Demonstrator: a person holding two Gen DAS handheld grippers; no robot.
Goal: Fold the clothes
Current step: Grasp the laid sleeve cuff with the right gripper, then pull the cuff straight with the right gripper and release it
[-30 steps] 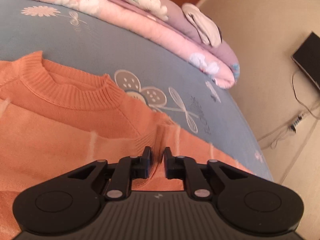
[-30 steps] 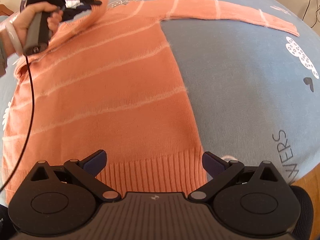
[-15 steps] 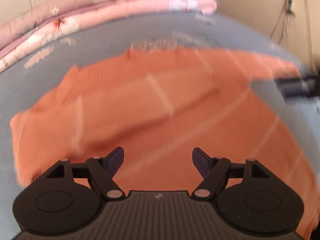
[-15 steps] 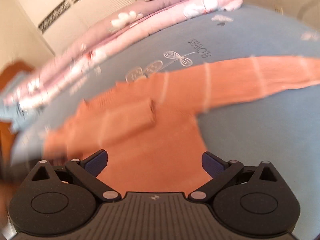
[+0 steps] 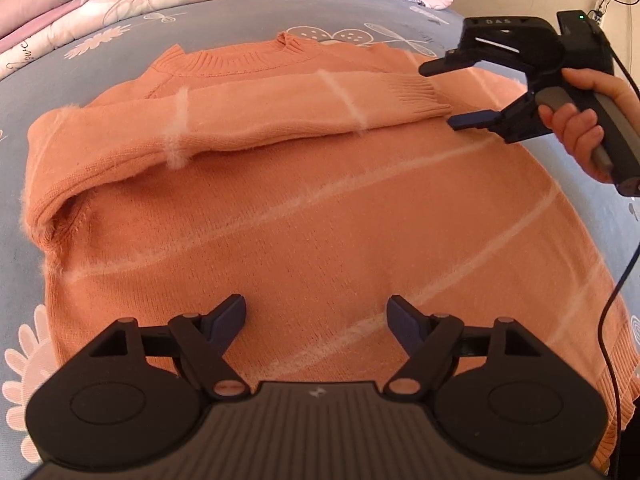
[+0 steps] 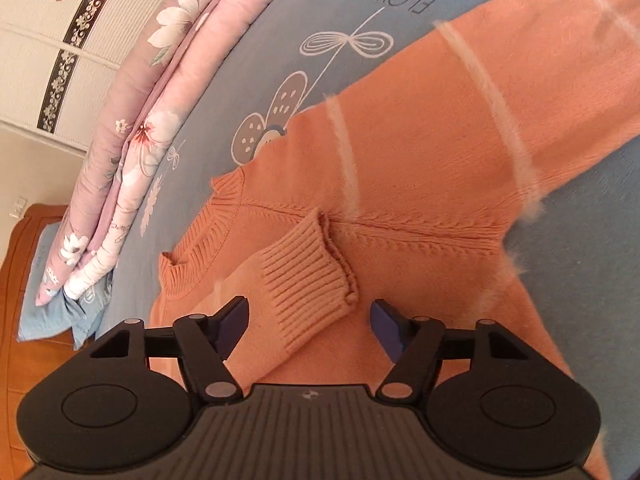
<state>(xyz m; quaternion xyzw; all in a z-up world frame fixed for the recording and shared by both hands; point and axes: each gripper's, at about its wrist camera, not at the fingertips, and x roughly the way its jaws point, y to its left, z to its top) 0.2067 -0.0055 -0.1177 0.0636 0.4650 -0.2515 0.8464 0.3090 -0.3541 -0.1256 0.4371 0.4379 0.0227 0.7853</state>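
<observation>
Orange knit sweater (image 5: 320,208) lies flat on the bed (image 5: 248,20), one sleeve folded across the chest. Soft, floppy, probably light. I'd pinch the ribbed cuff (image 6: 304,276). Right tool (image 6: 310,320) is closing around it, not gripping; left tool (image 5: 316,316) gapes empty.
</observation>
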